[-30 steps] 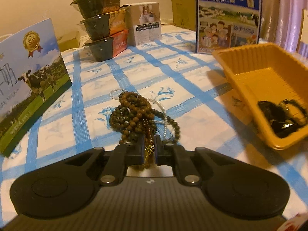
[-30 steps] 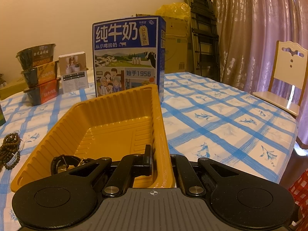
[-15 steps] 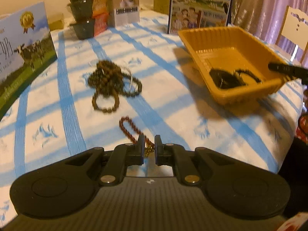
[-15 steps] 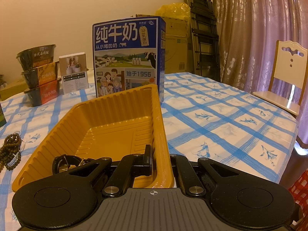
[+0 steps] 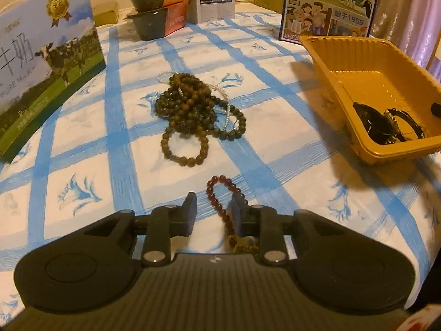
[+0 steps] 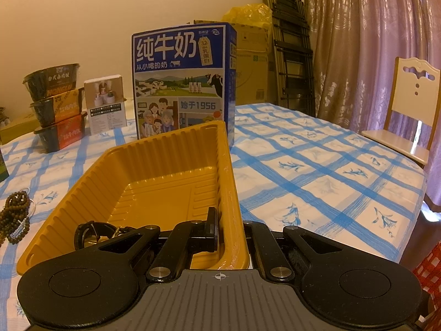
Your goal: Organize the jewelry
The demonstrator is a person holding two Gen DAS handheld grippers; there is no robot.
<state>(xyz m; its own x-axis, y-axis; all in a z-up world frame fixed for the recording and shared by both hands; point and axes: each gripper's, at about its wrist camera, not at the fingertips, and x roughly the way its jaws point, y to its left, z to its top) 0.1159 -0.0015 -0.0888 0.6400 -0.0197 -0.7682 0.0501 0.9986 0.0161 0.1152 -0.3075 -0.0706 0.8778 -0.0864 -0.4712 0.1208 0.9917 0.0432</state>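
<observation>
The left gripper (image 5: 213,204) has opened since half a second ago; the red bead bracelet (image 5: 224,193) lies limp on the tablecloth (image 5: 275,88) between its fingers. Light, floppy, slippery: pinch its strand. The right gripper (image 6: 228,223) clamps the yellow tray (image 6: 110,171) wall.

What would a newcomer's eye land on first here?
Probably the orange tray, its right wall clamped by the right gripper, with dark watches at its near end. Next, the brown bead pile mid-table, and the red bracelet lying between the open left gripper fingers.
</observation>
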